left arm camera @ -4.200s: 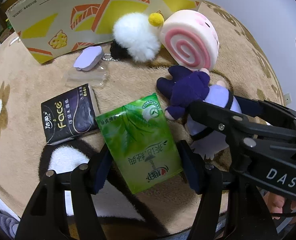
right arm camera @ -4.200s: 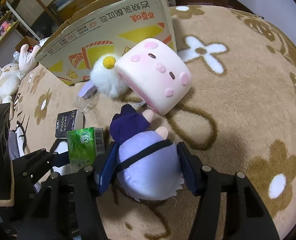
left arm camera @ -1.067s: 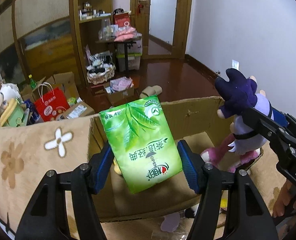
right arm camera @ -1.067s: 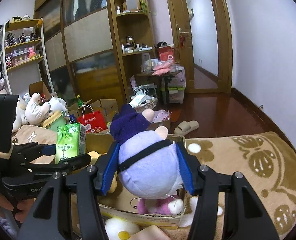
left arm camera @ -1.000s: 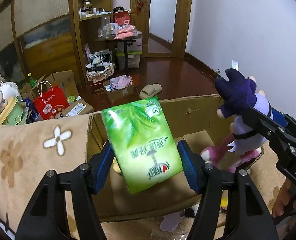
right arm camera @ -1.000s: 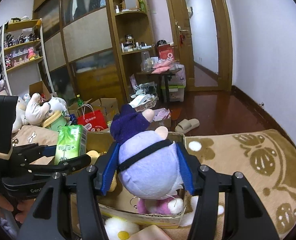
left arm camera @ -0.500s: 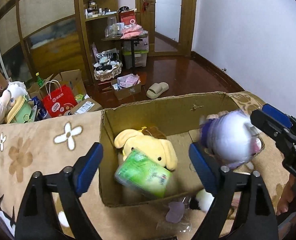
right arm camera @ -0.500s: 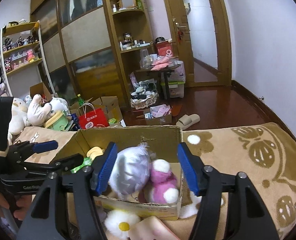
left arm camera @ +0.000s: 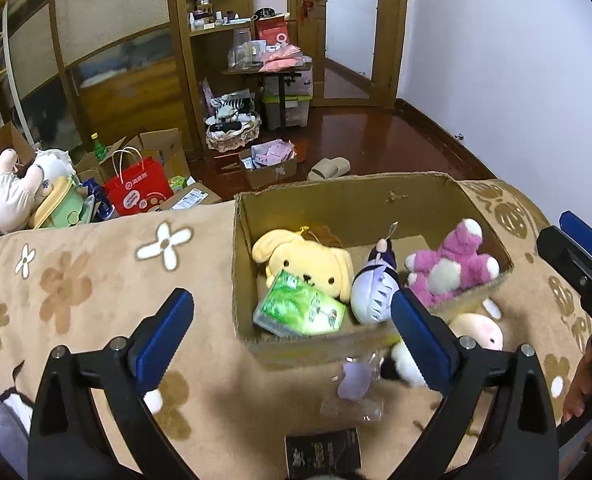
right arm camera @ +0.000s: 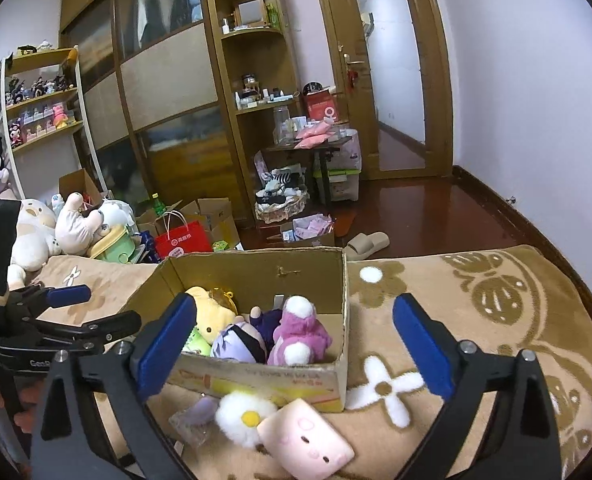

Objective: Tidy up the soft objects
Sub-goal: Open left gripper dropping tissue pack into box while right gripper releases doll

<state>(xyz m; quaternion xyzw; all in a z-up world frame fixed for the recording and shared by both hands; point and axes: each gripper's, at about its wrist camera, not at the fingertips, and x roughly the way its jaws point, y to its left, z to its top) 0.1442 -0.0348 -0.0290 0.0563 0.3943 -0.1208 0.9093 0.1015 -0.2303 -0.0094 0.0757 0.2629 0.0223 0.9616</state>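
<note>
The open cardboard box (left arm camera: 243,240) stands on the brown flowered blanket. Inside lie the green tissue pack (left arm camera: 300,309), the purple doll (left arm camera: 373,294), a yellow plush (left arm camera: 308,256) and a pink plush (left arm camera: 452,264). My left gripper (left arm camera: 292,300) hovers above the box's near wall, jaws opening, nothing between them. My right gripper (right arm camera: 294,308) hangs before the box (right arm camera: 256,380), jaws opening and empty too; the purple doll (right arm camera: 238,344) rests below it. In front of the box lie a white fluffy plush (right arm camera: 244,416), a pink roll cushion (right arm camera: 308,440) and a black tissue pack (left arm camera: 322,456).
A lilac item in a clear bag (left arm camera: 354,384) lies by the box's front. Beyond the blanket's far edge the floor holds a red bag (left arm camera: 140,192), small boxes and slippers (left arm camera: 330,167). Large plush toys (right arm camera: 72,224) pile up at the left.
Both grippers have opened. The green pack and the purple doll dropped from them into the box. Both hands have pulled back and up from the box.
</note>
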